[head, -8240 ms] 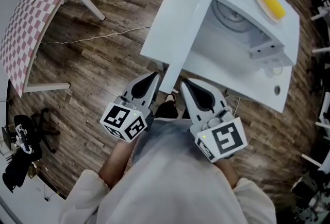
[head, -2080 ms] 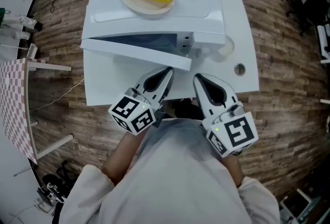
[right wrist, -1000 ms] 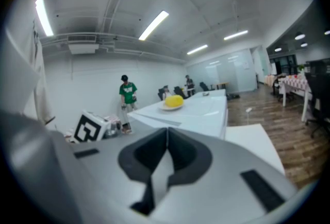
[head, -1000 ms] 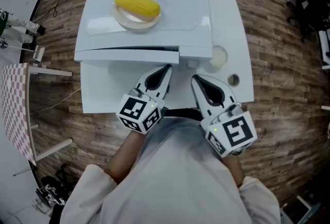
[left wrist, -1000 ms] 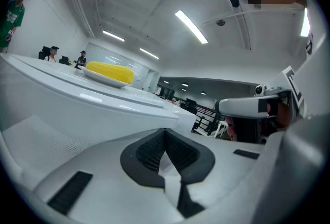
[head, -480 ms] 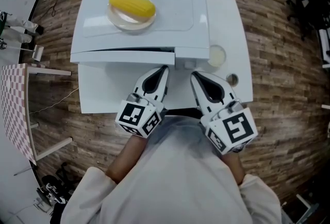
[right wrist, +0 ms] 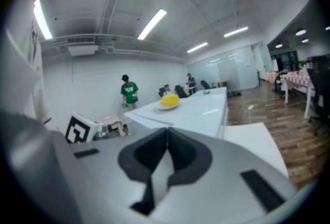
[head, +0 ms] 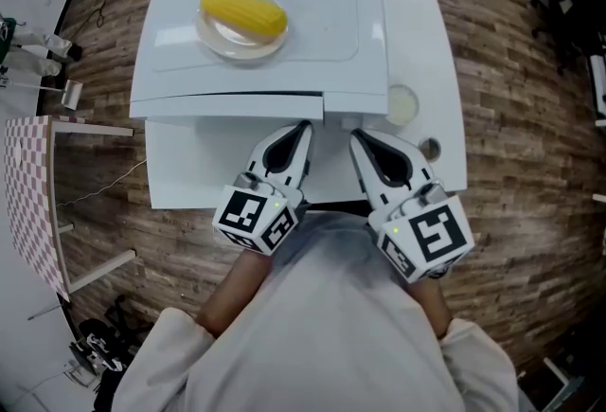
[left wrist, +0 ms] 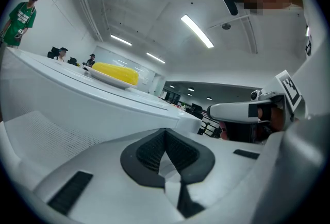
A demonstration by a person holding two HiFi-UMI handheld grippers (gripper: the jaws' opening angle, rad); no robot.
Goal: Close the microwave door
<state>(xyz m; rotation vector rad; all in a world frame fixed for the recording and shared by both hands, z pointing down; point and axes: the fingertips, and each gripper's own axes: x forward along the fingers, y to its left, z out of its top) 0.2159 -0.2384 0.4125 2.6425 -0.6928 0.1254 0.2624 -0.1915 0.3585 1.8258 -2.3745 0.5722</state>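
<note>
The white microwave (head: 312, 12) stands on a white table (head: 421, 41). Its door (head: 227, 100) lies almost flush with the front, with only a thin dark seam showing along the top edge. A yellow corn cob (head: 244, 10) rests on a plate (head: 216, 36) on the microwave's top. My left gripper (head: 301, 128) is shut and empty, its tip just in front of the door's right end. My right gripper (head: 358, 137) is shut and empty too, beside it below the control panel. The left gripper view has the door (left wrist: 77, 115) close ahead of the shut left gripper (left wrist: 165, 133).
A pale round disc (head: 402, 102) and a small dark round thing (head: 428, 150) lie on the table right of the microwave. A checkered table (head: 28, 192) stands at the left. A person in green (right wrist: 129, 91) stands far behind in the right gripper view.
Over the earlier frames the door swung from wide open to nearly flush. In the last half second both grippers have hardly moved.
</note>
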